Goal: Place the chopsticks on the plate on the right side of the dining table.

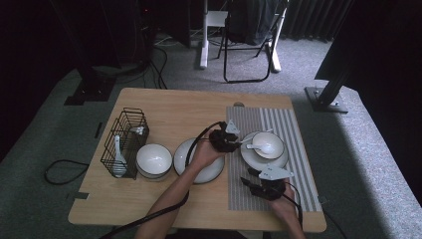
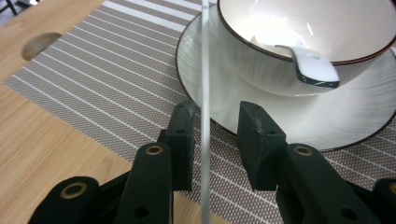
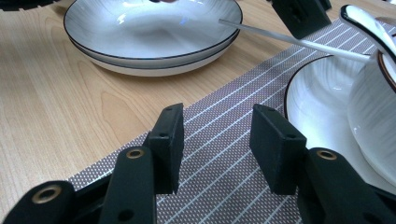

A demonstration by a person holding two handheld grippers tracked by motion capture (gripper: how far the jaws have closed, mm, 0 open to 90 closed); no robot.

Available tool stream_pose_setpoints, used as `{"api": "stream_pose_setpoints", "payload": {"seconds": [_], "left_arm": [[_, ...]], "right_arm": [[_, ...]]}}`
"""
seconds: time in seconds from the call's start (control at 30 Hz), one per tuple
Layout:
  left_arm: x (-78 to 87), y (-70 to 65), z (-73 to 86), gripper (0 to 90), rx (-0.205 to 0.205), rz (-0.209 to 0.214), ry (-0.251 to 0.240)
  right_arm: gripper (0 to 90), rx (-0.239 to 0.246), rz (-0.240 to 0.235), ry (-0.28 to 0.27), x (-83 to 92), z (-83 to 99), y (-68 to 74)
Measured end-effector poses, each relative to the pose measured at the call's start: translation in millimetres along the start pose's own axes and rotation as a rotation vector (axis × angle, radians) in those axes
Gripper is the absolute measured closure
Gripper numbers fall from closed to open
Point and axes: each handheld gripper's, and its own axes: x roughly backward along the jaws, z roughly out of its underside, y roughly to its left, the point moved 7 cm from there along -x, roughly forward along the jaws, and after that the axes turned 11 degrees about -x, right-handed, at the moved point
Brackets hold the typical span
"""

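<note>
Landmark: the striped mat (image 1: 271, 164) on the wooden table (image 1: 164, 112).
Chopstick (image 2: 204, 93): a thin white stick at the mat's left part, its far end leaning on the plate (image 2: 327, 126) that carries the bowl (image 2: 299, 42) with a spoon (image 2: 313, 67) in it.
Left gripper (image 2: 217, 140): jaws apart, the chopstick between them, neither pad pressing on it.
Right gripper (image 3: 217, 149): jaws apart over the near part of the mat, nothing between them.
Handling, as a guess: light, stiff, smooth, so it may roll or slide in a loose pinch; probably brittle if bent.
Where to grip: near the middle of its length, pads square across it, clear of the plate rim.
Off the mat: a shallow dish (image 3: 154, 32) just left of it.
</note>
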Motion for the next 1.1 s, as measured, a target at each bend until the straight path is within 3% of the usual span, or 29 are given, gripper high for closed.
{"api": "stream_pose_setpoints", "payload": {"seconds": [0.43, 0.93, 1.1], "left_arm": [[13.6, -0.1, 14.8, 69.4, 0.021, -0.009, 0.029], [2.6, -4.4, 33.6, 74.2, 0.022, 0.008, 0.111], [2.6, -5.3, 35.4, 83.6, 0.003, 0.006, 0.126]], "right_arm": [[54.1, -0.003, 0.001, 0.005, -0.6, 0.6, 0.0], [54.0, -0.004, -0.001, 0.002, -0.1, 0.3, 0.0], [54.0, -0.004, 0.0, 0.0, 0.2, 0.2, -0.2]]}}
